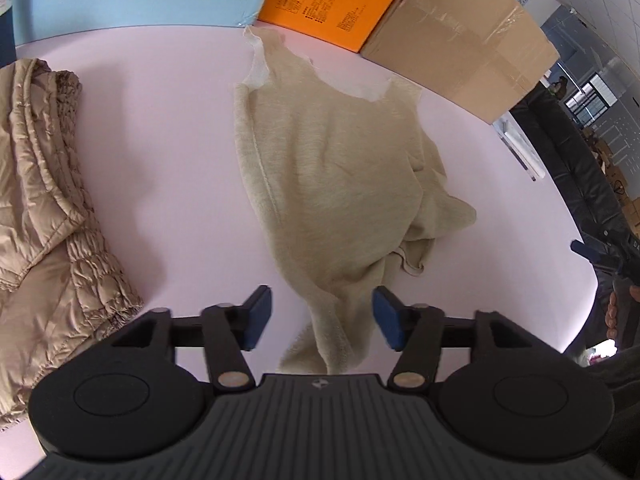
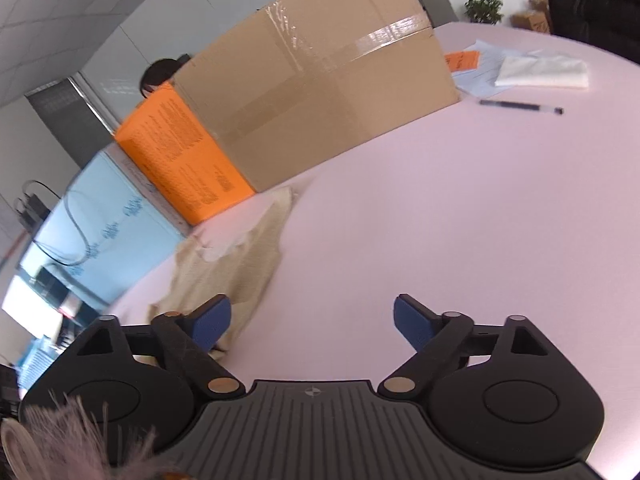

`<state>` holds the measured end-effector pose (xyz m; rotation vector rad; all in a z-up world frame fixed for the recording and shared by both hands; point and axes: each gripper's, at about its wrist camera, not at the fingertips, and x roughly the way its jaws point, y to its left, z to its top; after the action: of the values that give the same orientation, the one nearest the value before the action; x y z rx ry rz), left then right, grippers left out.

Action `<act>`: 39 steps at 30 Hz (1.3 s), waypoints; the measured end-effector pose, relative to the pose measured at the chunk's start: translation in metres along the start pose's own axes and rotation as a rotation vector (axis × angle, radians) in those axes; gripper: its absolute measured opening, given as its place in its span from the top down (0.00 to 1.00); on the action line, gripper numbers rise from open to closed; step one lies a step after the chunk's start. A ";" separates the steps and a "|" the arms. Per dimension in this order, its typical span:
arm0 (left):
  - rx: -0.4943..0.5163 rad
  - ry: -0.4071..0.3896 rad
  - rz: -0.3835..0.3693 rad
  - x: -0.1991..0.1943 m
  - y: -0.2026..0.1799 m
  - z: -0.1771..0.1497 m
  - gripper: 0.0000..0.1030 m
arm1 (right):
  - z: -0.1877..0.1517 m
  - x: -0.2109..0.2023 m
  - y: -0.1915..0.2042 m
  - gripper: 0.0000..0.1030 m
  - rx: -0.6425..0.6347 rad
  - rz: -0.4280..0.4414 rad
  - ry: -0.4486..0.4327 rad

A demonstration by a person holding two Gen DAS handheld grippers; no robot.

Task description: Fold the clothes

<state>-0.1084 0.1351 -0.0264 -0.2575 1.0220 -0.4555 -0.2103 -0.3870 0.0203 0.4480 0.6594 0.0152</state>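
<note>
A cream fleece garment [image 1: 332,168] lies rumpled on the pink table [image 1: 160,160], its neckline toward the boxes at the back. Its near end runs as a narrow strip between the fingers of my left gripper [image 1: 322,318]. That gripper is open and its blue pads do not press the cloth. In the right wrist view the same garment [image 2: 236,264] lies to the left, partly behind the left finger. My right gripper [image 2: 312,324] is wide open over bare table [image 2: 440,220], with nothing between its fingers.
A tan quilted jacket [image 1: 44,208] lies folded at the left. A cardboard box [image 2: 320,92], an orange box [image 2: 180,152] and a blue panel [image 2: 100,220] line the table's back. A pen [image 2: 520,106], papers and white folded cloth [image 2: 544,72] lie far right.
</note>
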 end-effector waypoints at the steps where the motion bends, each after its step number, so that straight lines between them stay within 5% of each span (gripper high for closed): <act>1: -0.008 -0.015 0.009 -0.002 0.002 -0.001 0.31 | -0.004 0.003 0.004 0.00 -0.034 -0.018 0.014; 5: -0.054 -0.033 0.035 -0.004 0.011 -0.004 0.25 | -0.022 0.016 0.017 0.00 -0.125 -0.022 0.057; 11: -0.094 0.002 0.006 0.018 0.010 -0.010 0.25 | -0.039 0.062 0.044 0.00 -0.059 0.261 0.126; 20: 0.013 -0.006 0.028 0.022 -0.011 -0.028 0.21 | -0.052 0.136 0.109 0.00 -0.383 0.450 0.269; 27: -0.071 -0.052 0.058 0.014 0.000 -0.034 0.20 | -0.056 0.142 0.132 0.00 -0.318 0.456 0.316; 33: -0.010 -0.043 0.100 0.017 -0.011 -0.035 0.18 | -0.076 0.155 0.159 0.00 -0.688 0.349 0.177; 36: 0.017 -0.044 0.114 0.019 -0.014 -0.036 0.17 | -0.076 0.164 0.162 0.01 -0.727 0.327 0.144; 39: 0.028 -0.045 0.119 0.020 -0.014 -0.036 0.17 | -0.074 0.160 0.167 0.43 -0.738 0.342 0.121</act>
<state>-0.1339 0.1131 -0.0536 -0.1807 0.9805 -0.3546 -0.1058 -0.1819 -0.0578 -0.1602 0.6395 0.5956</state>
